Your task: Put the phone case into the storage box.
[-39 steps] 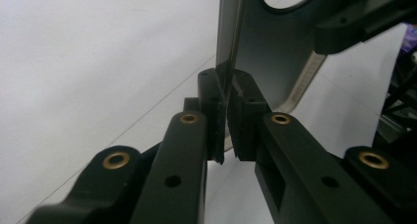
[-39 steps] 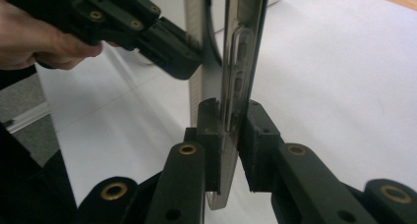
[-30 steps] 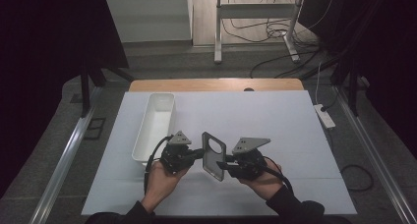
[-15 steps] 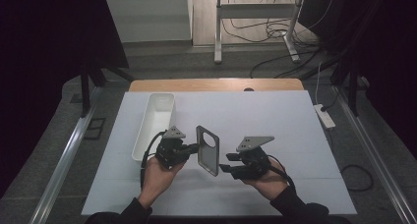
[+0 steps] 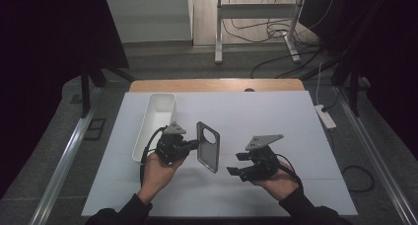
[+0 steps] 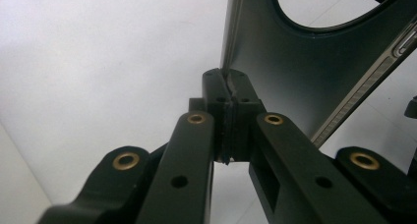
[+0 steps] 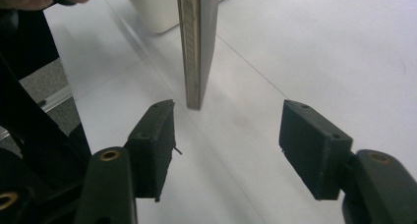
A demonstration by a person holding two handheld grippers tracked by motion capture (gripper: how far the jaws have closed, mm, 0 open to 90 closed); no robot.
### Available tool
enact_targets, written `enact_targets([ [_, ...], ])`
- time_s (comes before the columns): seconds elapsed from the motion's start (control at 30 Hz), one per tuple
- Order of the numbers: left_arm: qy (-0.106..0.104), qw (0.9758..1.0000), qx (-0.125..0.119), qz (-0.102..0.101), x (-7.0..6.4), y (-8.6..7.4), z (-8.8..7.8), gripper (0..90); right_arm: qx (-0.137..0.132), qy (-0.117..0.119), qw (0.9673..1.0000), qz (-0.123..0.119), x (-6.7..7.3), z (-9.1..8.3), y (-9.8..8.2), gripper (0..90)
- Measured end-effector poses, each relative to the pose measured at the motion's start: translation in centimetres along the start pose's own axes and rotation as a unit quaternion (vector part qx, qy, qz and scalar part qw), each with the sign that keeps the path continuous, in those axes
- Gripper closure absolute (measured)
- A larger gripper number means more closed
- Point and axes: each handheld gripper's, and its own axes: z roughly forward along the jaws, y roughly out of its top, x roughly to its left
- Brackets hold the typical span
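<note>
A dark phone case [image 5: 208,146] with a round camera hole hangs tilted over the white table cover. My left gripper [image 5: 194,144] is shut on its left edge. In the left gripper view the jaws [image 6: 227,86] pinch the rim of the case [image 6: 295,81]. My right gripper [image 5: 236,164] stands open to the right of the case, apart from it. Its jaws have just been opening. The right gripper view shows its pads [image 7: 246,140] wide apart with nothing between them. The case's edge [image 7: 196,47] stands just beyond them.
A long white tray [image 5: 154,121] lies at the left of the white cover [image 5: 276,111], behind my left hand. A wooden table edge [image 5: 217,85] runs along the back. A power strip [image 5: 325,117] sits off the table's right side.
My right gripper has let go of the case, opened, and drawn back to the right. The left gripper keeps hold of the case, which has shifted slightly left.
</note>
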Motion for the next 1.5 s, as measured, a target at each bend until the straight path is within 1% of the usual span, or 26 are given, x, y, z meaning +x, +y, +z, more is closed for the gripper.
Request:
enact_targets([
  [0.17, 0.002, 1.0000, -0.001, 0.002, 0.4, 0.6, -0.3, 88.8, 0.001, -0.006, 1.0000, 0.001, -0.4, -0.3, -0.6, 32.6],
  [0.33, 0.005, 1.0000, -0.002, 0.001, 0.8, 1.1, -0.5, 88.8, -0.003, -0.008, 1.0000, 0.003, -0.7, -0.8, -1.0, 32.0],
  [0.43, 0.005, 1.0000, -0.001, 0.000, 0.9, 1.2, -0.6, 88.8, -0.003, -0.010, 0.9999, 0.009, -0.9, -1.1, -1.1, 31.4],
  [0.63, 0.006, 1.0000, 0.001, -0.003, 1.4, 1.7, -0.9, 88.8, -0.003, -0.021, 0.9997, 0.014, -1.4, -1.6, -1.6, 27.3],
  [0.83, 0.007, 0.9999, -0.004, -0.009, 2.0, 2.0, -1.3, 88.8, -0.002, -0.027, 0.9996, 0.005, -1.3, -2.0, -1.8, 26.4],
  [0.9, 0.008, 0.9999, -0.005, -0.011, 2.2, 2.2, -1.6, 88.8, -0.006, -0.039, 0.9992, 0.002, -1.3, -2.2, -2.0, 25.0],
  [1.0, 0.010, 0.9999, -0.006, -0.010, 2.3, 2.3, -1.7, 88.8, -0.002, -0.045, 0.9990, 0.000, -1.4, -2.5, -2.3, 23.9],
  [1.17, 0.016, 0.9998, -0.006, -0.010, 2.6, 2.7, -1.9, 88.8, 0.002, -0.048, 0.9989, 0.005, -1.5, -2.8, -2.6, 22.5],
  [1.33, 0.022, 0.9997, -0.005, -0.005, 2.8, 2.9, -2.2, 88.8, -0.003, -0.050, 0.9986, 0.014, -1.7, -3.4, -3.0, 21.7],
  [1.43, 0.023, 0.9997, -0.007, -0.006, 3.0, 2.9, -2.4, 88.9, -0.002, -0.057, 0.9982, 0.020, -1.8, -3.7, -3.3, 20.9],
  [1.5, 0.027, 0.9995, -0.008, -0.011, 3.3, 2.9, -2.6, 88.8, -0.005, -0.057, 0.9981, 0.023, -1.8, -3.9, -3.5, 20.3],
])
